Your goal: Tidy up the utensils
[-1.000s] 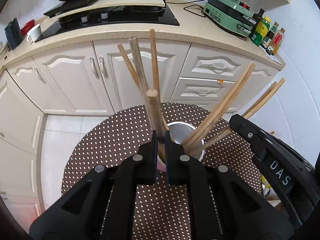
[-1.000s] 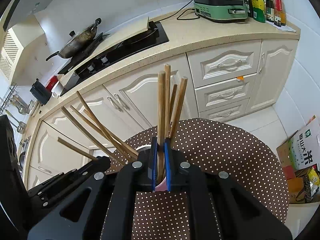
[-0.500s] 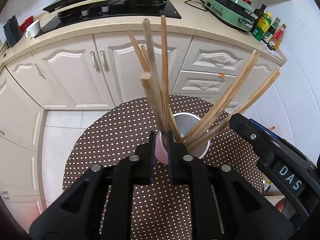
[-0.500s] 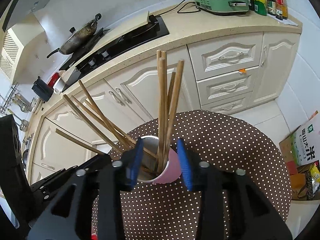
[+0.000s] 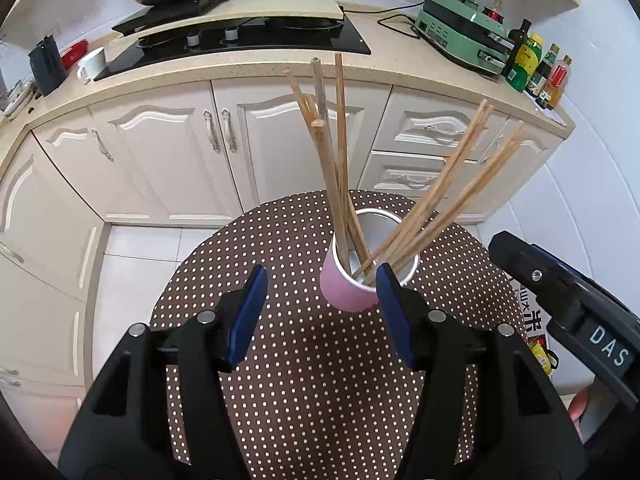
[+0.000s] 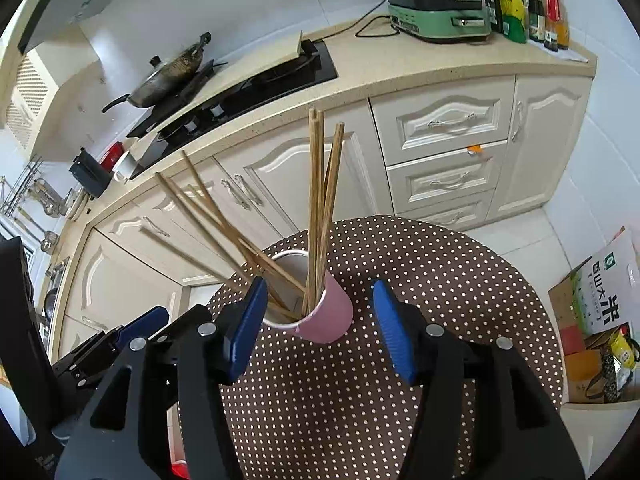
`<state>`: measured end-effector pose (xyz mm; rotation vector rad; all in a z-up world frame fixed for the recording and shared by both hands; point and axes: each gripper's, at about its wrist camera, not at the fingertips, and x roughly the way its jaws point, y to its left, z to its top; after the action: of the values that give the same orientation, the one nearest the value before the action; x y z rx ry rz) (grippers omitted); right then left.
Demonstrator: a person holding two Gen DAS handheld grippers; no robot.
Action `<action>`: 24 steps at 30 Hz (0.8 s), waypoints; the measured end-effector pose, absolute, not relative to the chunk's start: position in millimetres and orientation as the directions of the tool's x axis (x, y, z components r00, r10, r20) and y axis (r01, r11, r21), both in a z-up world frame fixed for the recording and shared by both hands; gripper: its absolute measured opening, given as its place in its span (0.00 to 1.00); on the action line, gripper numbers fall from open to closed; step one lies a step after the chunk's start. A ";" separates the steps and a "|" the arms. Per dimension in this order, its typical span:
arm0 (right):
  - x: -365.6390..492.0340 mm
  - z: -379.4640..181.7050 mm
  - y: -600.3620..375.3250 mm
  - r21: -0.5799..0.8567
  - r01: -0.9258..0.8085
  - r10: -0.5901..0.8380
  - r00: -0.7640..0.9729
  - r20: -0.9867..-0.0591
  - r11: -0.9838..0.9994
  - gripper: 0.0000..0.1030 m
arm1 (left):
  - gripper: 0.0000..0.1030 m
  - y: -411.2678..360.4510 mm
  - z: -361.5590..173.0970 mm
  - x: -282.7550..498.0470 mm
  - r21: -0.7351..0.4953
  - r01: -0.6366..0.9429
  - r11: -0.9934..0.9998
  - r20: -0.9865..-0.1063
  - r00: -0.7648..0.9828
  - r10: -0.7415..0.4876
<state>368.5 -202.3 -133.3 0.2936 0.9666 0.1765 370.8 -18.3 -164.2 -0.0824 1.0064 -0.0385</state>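
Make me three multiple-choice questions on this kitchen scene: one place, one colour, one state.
1. Where does the pink paper cup stand?
A. on the brown polka-dot tablecloth
B. on the stove
C. on the floor

2. What colour is the countertop grill appliance?
A. red
B. green
C. black

3. Where are the wooden chopsticks?
A. lying flat on the cloth
B. clamped in a gripper
C. standing in the cup

A: dotted cloth surrounds its base.
B: its casing is pale green.
C: their ends sit inside the rim, and no gripper holds them.
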 end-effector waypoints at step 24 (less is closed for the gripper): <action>206.1 -76.5 -230.4 0.251 -0.141 0.281 0.647 -0.709 0.958 0.64 | 0.68 -44.3 -98.2 194.5 0.010 -0.067 0.998 -0.747 0.663 0.052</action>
<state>206.2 -230.4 -76.5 0.1793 0.8339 0.2417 194.5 -44.3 -98.2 -0.0193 0.8432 0.0670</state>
